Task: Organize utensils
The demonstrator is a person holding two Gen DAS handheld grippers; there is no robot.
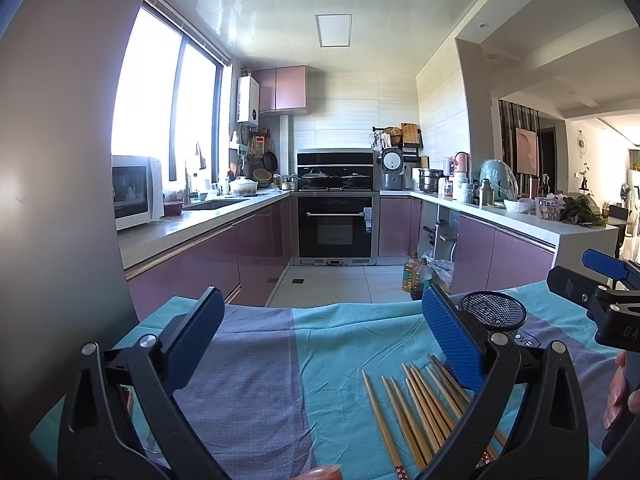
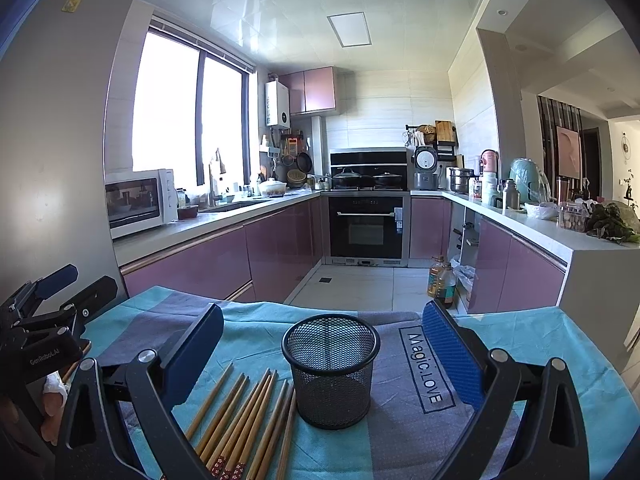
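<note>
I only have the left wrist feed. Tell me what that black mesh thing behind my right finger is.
Observer: A round mesh cup, upright on the cloth, nothing inside it.
Operator: Say where the chopsticks sit from it.
Observer: The chopsticks lie flat just to its left, nearest one almost touching its base.
Operator: Report the right claw.
Observer: The right claw is open, with the cup between its fingers, not gripped.

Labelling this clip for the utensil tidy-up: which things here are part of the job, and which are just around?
Part of the job: chopsticks, mesh holder, left gripper, right gripper, both open.

Just around: tablecloth, microwave, oil bottles, oven, rice cooker.
</note>
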